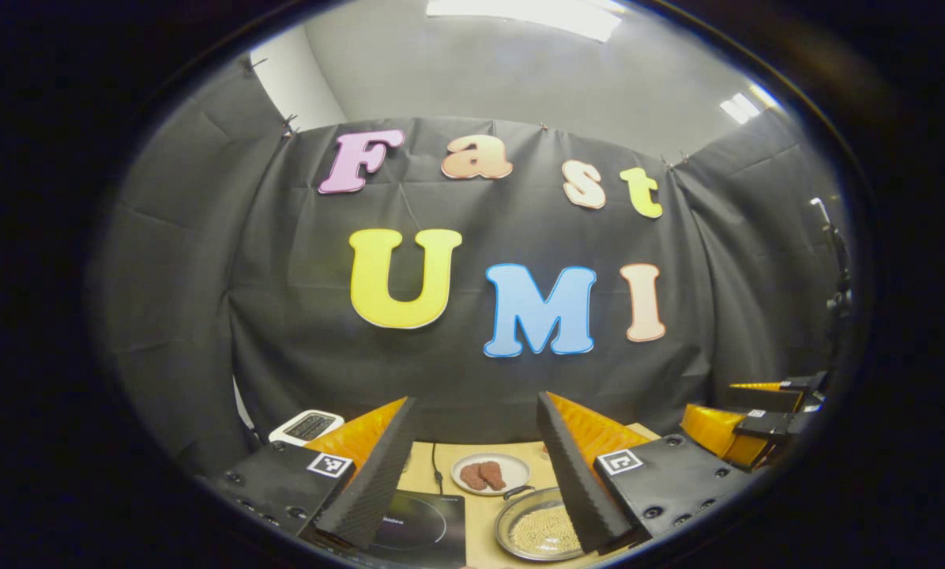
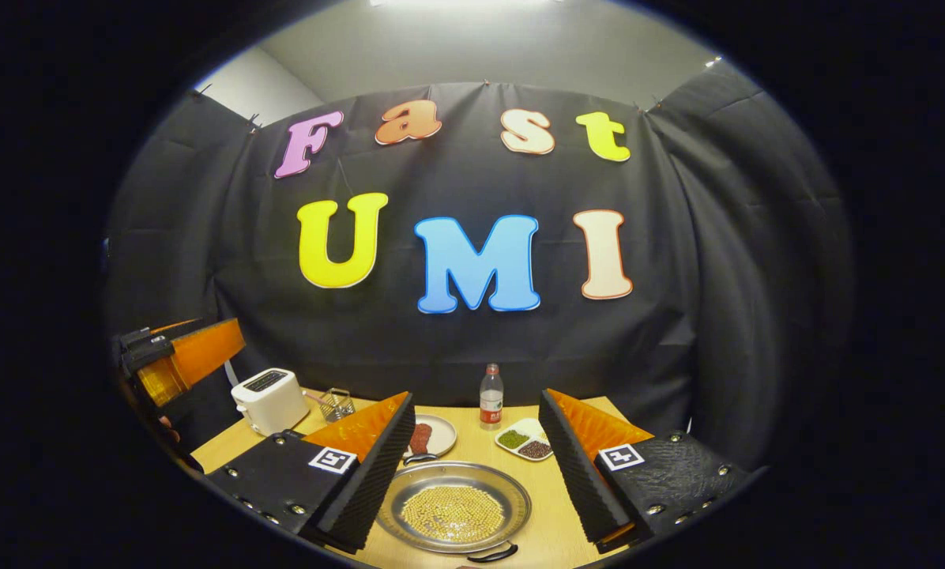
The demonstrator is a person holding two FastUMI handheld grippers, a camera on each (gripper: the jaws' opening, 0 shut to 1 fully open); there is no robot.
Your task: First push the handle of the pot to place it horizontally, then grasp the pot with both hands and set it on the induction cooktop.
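Two grippers were raised above a wooden desk [image 2: 555,521], neither touching anything. In the left gripper view, the left gripper [image 1: 476,466] had its fingers spread wide apart and released, with nothing between them. In the right gripper view, the right gripper [image 2: 476,466] likewise had its fingers spread and released, holding nothing.

The pot [image 2: 454,506], a wide, shallow metal pan with small pale beads across its bottom, sat near the front edge of the desk, seen between the right gripper's fingers but below them and apart. One dark handle [image 2: 490,554] showed at its near rim and another at its far rim. In the left gripper view the same pot [image 1: 536,525] lay partly behind the left gripper's right finger, with the black induction cooktop [image 1: 421,525] just beside it, its cable running toward the back edge.

Behind the pot stood a round plate [image 1: 490,472] carrying two brown pieces of food. Farther back, toward the desk's back edge, stood a clear bottle [image 2: 491,397] with a red cap, and near it a small white dish [image 2: 525,440] split into compartments holding green and dark grains. A white toaster [image 2: 269,400] sat at the desk's back left corner, with a small wire basket [image 2: 335,404] just beside it.

The left gripper [image 2: 176,359] also appeared at the left edge of the right gripper view, high above the desk.
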